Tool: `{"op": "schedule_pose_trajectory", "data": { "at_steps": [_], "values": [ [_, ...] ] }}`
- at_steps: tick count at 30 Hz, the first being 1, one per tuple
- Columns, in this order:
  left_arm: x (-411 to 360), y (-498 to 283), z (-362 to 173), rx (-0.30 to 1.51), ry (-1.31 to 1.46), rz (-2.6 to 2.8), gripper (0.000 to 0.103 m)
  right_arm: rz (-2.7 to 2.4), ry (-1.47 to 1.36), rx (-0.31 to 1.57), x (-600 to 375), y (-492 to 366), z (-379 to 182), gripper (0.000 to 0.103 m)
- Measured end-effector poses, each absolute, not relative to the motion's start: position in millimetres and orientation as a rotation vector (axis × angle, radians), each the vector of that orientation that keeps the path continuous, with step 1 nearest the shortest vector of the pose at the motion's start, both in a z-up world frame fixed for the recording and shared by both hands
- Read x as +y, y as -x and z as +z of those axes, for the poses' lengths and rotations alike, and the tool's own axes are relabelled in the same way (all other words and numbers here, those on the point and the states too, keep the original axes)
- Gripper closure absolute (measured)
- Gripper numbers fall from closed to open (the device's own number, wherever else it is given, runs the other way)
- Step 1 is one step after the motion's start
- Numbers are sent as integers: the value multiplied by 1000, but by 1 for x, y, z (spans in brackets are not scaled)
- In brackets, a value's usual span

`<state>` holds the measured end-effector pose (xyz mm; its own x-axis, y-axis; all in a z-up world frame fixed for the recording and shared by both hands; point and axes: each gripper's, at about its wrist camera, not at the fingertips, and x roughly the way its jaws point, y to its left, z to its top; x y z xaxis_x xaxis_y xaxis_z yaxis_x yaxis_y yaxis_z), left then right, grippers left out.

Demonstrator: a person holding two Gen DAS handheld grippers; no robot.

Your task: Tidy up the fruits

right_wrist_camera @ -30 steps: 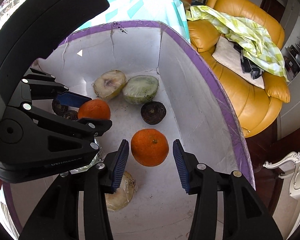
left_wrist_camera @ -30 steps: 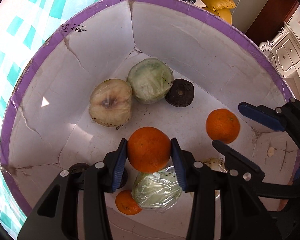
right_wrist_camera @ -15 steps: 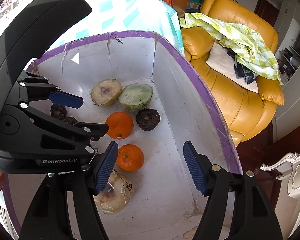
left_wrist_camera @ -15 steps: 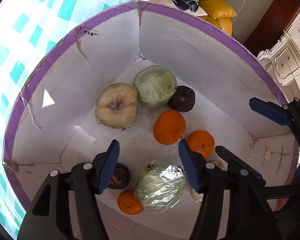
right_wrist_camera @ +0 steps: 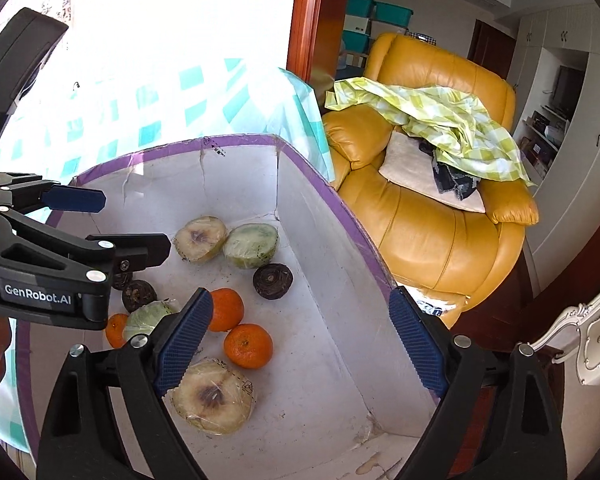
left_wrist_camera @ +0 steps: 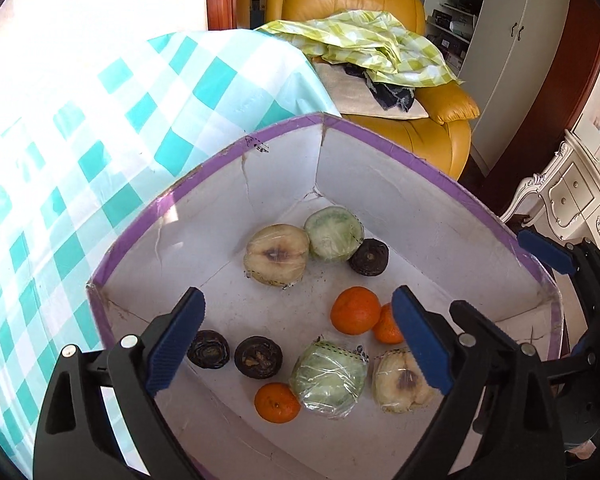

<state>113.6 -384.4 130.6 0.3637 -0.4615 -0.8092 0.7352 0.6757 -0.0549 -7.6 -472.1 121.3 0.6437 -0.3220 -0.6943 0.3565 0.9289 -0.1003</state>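
Above the box [left_wrist_camera: 420, 162], both the left gripper [left_wrist_camera: 298, 342] and right gripper [right_wrist_camera: 300, 342] hung spread, empty; next grasp should straddle one orange [left_wrist_camera: 355, 310] squarely.

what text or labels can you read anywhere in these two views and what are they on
"GenRobot.AI": white lettering on the black body of the left tool, seen in the right wrist view.
Small black printed mark on the box rim, also visible in the right wrist view: too small to read.
Dashed outline and small symbol on the wrap of the cut fruit: no legible words.
Nothing else readable.
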Motion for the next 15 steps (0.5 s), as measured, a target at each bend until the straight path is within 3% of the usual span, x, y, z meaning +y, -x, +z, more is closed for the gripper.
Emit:
{"op": "schedule_pose_trajectory", "data": {
  "at_steps": [1, 8, 15],
  "values": [
    [-376, -108, 137, 886, -319, -780, 2, -392, -50, 765, -471, 12, 125, 16],
    [-315, -52, 173, 725, -181, -693, 2, -429, -48, 691, -461, 56, 146, 16],
    [-305, 10, 177, 677, -254, -679, 2, -519, -82, 642, -452, 106, 157, 16]
  ]
}}
